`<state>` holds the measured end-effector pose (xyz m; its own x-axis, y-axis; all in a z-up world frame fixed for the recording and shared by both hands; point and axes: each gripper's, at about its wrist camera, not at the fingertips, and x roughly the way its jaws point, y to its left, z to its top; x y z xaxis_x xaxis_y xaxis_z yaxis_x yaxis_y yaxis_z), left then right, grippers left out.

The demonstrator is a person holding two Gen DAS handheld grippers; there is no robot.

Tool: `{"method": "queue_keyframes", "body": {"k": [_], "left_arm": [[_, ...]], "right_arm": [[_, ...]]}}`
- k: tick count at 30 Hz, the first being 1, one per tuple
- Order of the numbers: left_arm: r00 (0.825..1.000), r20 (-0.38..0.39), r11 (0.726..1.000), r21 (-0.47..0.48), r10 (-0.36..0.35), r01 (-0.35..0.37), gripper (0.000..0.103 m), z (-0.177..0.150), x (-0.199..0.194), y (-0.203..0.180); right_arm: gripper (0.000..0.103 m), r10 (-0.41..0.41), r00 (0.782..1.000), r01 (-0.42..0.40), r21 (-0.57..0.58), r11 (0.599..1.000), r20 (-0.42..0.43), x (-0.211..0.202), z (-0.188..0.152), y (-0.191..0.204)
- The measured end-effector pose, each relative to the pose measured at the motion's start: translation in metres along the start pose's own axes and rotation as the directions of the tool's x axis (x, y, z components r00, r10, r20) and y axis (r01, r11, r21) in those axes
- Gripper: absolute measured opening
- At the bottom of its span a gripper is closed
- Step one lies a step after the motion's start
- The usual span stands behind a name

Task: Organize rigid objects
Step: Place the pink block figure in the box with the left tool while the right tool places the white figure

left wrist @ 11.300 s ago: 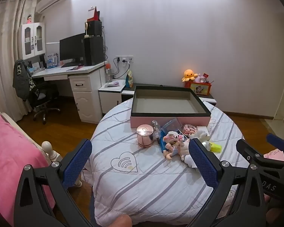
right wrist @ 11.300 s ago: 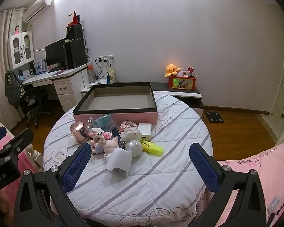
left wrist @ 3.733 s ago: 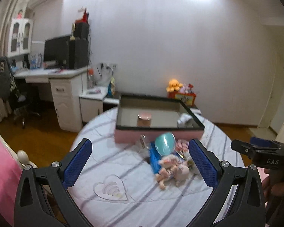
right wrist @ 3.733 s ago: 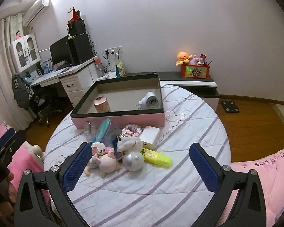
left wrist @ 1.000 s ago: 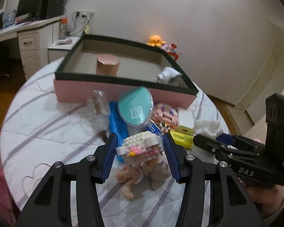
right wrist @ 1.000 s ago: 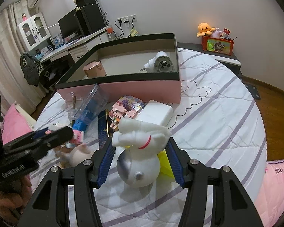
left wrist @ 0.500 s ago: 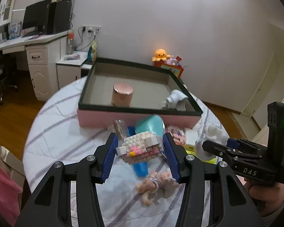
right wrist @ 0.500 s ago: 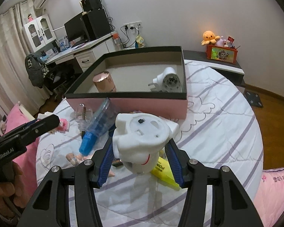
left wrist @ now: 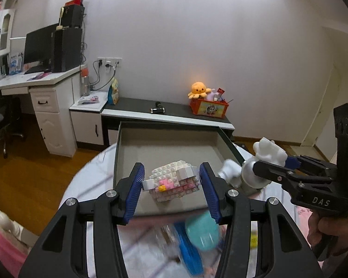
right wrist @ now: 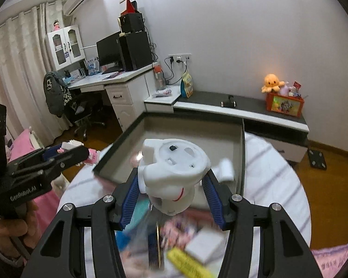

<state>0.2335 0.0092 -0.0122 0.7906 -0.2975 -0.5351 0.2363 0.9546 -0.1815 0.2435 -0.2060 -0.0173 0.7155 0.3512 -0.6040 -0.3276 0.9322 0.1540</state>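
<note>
Knobbly brick model [left wrist: 172, 183] in ribbed left tool [left wrist: 171, 191].

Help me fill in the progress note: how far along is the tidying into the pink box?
Done: one white gadget lies in the box; anything else inside is hidden. In hand: the left claw grips a brick model, the right claw a white figure, both near the box. Left: a teal case, a yellow marker, a white block and blurred items on the striped cloth.
</note>
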Motion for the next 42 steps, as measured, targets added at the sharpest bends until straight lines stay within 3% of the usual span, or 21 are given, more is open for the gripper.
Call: {"method": "queue_keyframes", "body": {"k": [9,17,18,20,23,25,27,42], "left_arm": [[0.998,-0.059,1.0,0.0,0.01,-0.01,0.05,0.03,0.076,0.017],[0.991,-0.129,1.0,-0.006,0.02,-0.021,0.052,0.032,0.126,0.019],[0.99,-0.136,1.0,-0.005,0.029,-0.03,0.053,0.032,0.13,0.019],[0.989,-0.141,0.999,-0.001,0.044,-0.044,0.077,0.03,0.133,0.018],[0.992,-0.112,0.998,0.003,0.059,-0.059,0.098,0.027,0.123,0.017],[0.993,-0.096,0.997,0.016,0.075,-0.074,0.103,0.026,0.116,0.014],[0.993,-0.086,0.997,0.022,0.082,-0.08,0.103,0.027,0.11,0.014],[0.998,-0.006,0.998,-0.023,0.066,-0.067,0.103,-0.008,0.01,0.015]], "right_arm": [[0.055,-0.024,0.996,0.028,0.055,0.998,-0.088,0.081,0.025,-0.028],[0.055,-0.042,0.988,0.054,0.076,0.996,-0.148,0.112,0.019,-0.042],[0.056,-0.049,0.987,0.061,0.077,0.995,-0.156,0.115,0.018,-0.043],[0.057,-0.056,0.984,0.07,0.075,0.995,-0.167,0.118,0.016,-0.045],[0.087,-0.075,0.986,0.088,0.085,0.992,-0.148,0.112,0.012,-0.045],[0.088,-0.076,0.986,0.09,0.087,0.992,-0.146,0.108,0.012,-0.044],[0.103,-0.098,0.985,0.111,0.085,0.99,-0.141,0.102,0.01,-0.043],[0.103,-0.127,0.991,0.134,0.157,0.979,-0.053,0.02,-0.014,-0.034]]}}
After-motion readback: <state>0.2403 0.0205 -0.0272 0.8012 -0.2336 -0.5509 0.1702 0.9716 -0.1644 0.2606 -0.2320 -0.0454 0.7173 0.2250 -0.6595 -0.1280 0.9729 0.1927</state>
